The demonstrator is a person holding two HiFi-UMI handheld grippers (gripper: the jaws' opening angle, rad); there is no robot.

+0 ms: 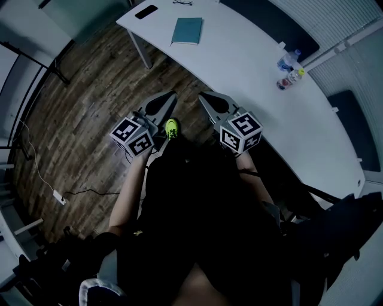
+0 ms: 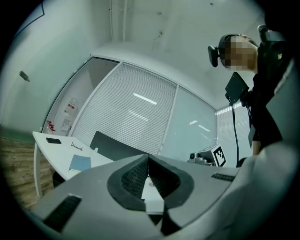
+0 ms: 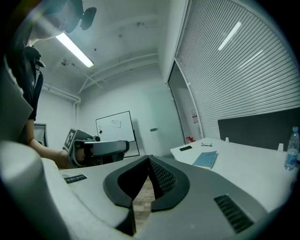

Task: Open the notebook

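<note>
A closed blue notebook [image 1: 187, 31] lies flat near the far left end of the white table [image 1: 239, 57]. It also shows in the left gripper view as the notebook [image 2: 80, 162] and in the right gripper view as the notebook [image 3: 205, 159]. My left gripper [image 1: 172, 95] and right gripper [image 1: 203, 95] are held side by side over the wooden floor, short of the table's near edge and well apart from the notebook. Both point toward the table. The left gripper [image 2: 148, 157] is shut with nothing between its jaws, and so is the right gripper [image 3: 149, 158].
A dark phone [image 1: 146, 11] and glasses [image 1: 182, 3] lie beyond the notebook. Two water bottles [image 1: 290, 69] stand at the table's far right side. A dark panel [image 2: 112, 146] rises behind the table. A cable with a power strip [image 1: 58, 196] lies on the floor at left.
</note>
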